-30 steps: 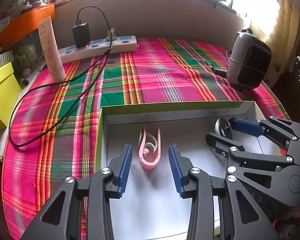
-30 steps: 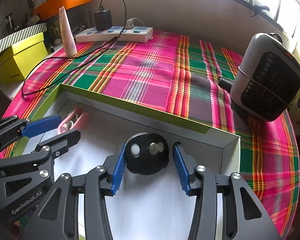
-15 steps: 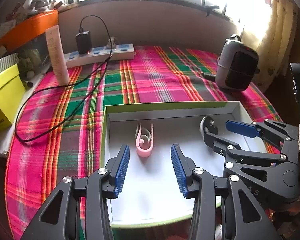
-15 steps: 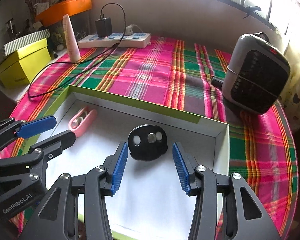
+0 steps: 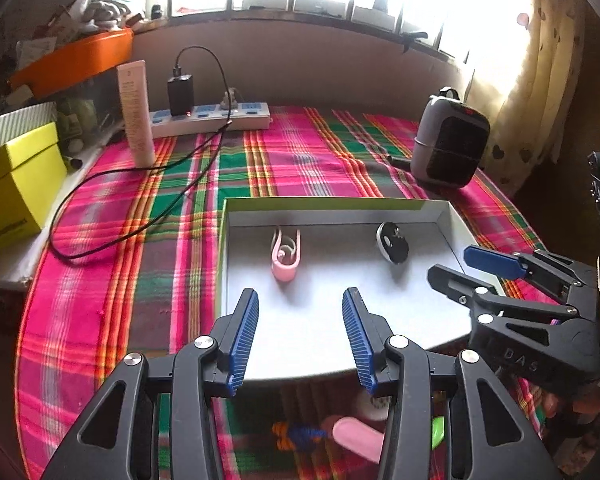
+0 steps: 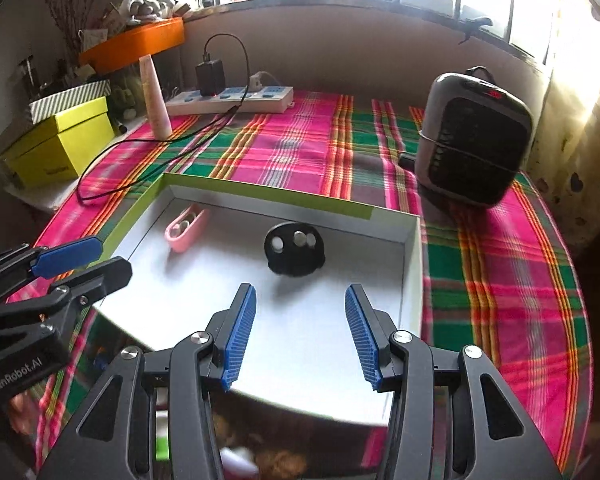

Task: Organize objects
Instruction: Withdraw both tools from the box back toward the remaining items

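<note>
Box lid (image 5: 328, 203), shallow, white inside with green rim, sits on plaid cloth (image 5: 300, 152). Inside it, pink clip (image 5: 286, 254) lies toward the left, black disc (image 5: 392, 242) toward the right, well apart, neither touched. Left gripper (image 5: 300, 312) hovers over the lid's near edge, jaws having just been opening, nothing between them, clip ahead of the tips. Right gripper (image 6: 300, 308) likewise spread and empty, disc (image 6: 294, 248) just beyond its fingertips. Behind the lid: power strip (image 5: 216, 118) with black charger (image 5: 180, 94) and trailing cable, upright tube (image 5: 136, 114), small heater (image 5: 450, 146) at right, yellow box (image 5: 16, 188) at left.
</note>
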The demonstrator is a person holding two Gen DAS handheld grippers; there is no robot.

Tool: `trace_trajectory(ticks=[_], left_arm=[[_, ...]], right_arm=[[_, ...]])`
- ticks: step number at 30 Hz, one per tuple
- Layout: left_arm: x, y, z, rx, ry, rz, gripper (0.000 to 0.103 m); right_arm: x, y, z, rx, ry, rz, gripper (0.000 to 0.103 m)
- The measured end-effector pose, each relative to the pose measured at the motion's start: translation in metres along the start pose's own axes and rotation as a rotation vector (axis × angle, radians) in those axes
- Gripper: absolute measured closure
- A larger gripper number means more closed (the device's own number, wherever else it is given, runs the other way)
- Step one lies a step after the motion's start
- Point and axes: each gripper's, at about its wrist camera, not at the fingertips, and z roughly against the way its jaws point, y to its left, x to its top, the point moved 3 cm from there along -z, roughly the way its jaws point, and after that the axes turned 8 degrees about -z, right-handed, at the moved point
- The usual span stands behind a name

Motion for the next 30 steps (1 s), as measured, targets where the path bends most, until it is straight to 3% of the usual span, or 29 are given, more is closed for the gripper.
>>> trace_trajectory(ticks=[15,30], left_arm=[[-0.045,-0.002,0.032,-0.021,0.002,-0.001,0.060],[-0.077,0.008,0.035,-0.028,0.032,0.033,0.060]], right_arm=[[-0.038,-0.022,0.041,-0.016,-0.058,-0.058,0.055],[-0.084,-0.044,0.056,-0.032,-0.041,-0.114,0.055]])
